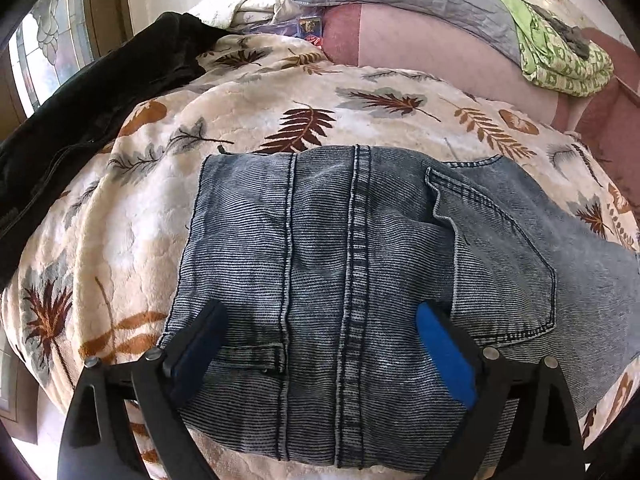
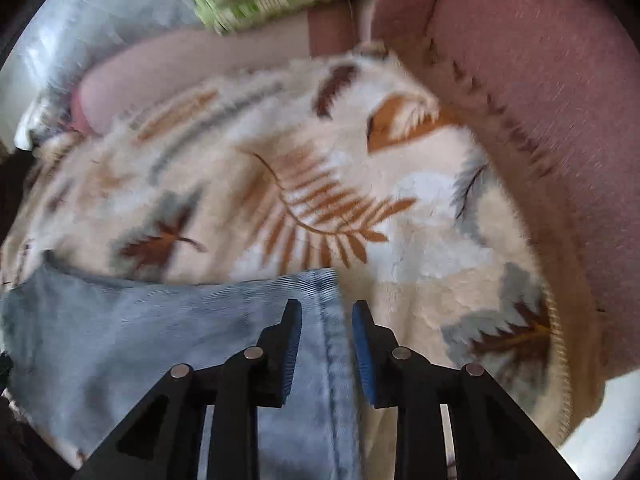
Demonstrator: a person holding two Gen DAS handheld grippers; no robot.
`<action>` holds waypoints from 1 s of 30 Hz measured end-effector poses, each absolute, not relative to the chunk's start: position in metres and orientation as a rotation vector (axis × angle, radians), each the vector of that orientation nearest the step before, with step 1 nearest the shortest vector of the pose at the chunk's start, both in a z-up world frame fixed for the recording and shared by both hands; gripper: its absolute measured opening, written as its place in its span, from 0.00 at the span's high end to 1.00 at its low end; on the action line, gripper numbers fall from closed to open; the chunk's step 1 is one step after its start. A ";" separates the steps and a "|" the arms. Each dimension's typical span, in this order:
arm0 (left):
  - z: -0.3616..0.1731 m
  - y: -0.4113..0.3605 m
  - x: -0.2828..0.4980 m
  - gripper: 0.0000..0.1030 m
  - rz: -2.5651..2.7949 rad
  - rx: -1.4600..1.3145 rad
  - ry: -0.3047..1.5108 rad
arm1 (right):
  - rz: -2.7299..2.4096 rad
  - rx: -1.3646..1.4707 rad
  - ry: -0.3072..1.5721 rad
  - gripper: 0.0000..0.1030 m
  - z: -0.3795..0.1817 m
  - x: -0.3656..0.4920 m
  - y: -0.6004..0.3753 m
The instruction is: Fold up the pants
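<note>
Folded jeans (image 1: pixel 360 264) flat on blanket (image 1: pixel 132 216), seams running away from camera; left gripper (image 1: pixel 320 328) spread wide above, right gripper (image 2: pixel 326 340) narrowed around hem edge.

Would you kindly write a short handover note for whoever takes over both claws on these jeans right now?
Left claw: open wide over the folded jeans, gripping nothing.
Right claw: narrow gap, the jeans' seamed edge between its fingers; a firm pinch is unclear in the blur.
Jeans lie on the leaf-print blanket, apparently folded into a compact stack.
Left: settle that right-hand edge, flatten the stack. Dark garment lies beyond, untouched.
</note>
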State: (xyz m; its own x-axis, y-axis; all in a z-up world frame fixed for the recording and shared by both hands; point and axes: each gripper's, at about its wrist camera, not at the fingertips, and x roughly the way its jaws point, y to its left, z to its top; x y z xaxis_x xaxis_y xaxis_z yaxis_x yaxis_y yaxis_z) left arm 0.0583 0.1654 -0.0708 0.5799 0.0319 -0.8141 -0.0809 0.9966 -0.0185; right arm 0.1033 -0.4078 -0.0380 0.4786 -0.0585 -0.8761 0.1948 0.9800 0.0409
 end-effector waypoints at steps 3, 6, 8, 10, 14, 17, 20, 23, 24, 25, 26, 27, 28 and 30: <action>-0.070 0.165 0.059 0.06 0.076 -0.059 0.950 | 0.021 0.242 1.032 0.52 -0.019 0.073 -0.385; -0.071 0.165 0.060 0.06 0.081 -0.059 0.952 | 0.095 0.259 1.193 0.34 -0.061 0.055 -0.369; -0.070 0.166 0.061 0.06 0.088 -0.062 0.956 | 0.075 0.203 1.309 0.36 -0.102 0.051 -0.371; -0.065 0.167 0.060 0.06 0.115 -0.062 0.966 | 0.040 0.191 1.272 0.36 -0.085 0.047 -0.367; -0.022 0.158 0.043 0.06 0.139 -0.106 0.815 | 0.021 0.131 1.161 0.36 -0.039 0.054 -0.343; -0.005 0.136 0.041 0.06 0.070 -0.067 0.748 | 0.158 0.142 1.080 0.30 -0.016 0.067 -0.302; -0.027 0.125 0.052 0.06 0.091 0.042 0.804 | 0.322 0.229 1.092 0.28 -0.029 0.084 -0.264; -0.079 0.145 0.064 0.01 0.131 0.034 0.934 | 0.269 0.240 1.232 0.17 -0.102 0.113 -0.258; -0.079 0.160 0.061 0.00 0.122 -0.071 0.915 | 0.252 0.288 1.294 0.17 -0.128 0.117 -0.262; -0.075 0.164 0.063 0.00 0.109 -0.095 0.927 | 0.252 0.314 1.233 0.14 -0.123 0.116 -0.265; -0.071 0.165 0.063 0.00 0.110 -0.079 0.921 | 0.258 0.339 1.205 0.10 -0.110 0.113 -0.264; -0.072 0.167 0.062 0.00 0.112 -0.066 0.909 | 0.250 0.352 1.218 0.10 -0.100 0.112 -0.262; -0.076 0.169 0.063 0.00 0.109 -0.078 0.918 | 0.236 0.365 1.219 0.10 -0.090 0.111 -0.260; -0.075 0.168 0.063 0.00 0.117 -0.073 0.910 | 0.265 0.412 1.146 0.10 -0.070 0.105 -0.260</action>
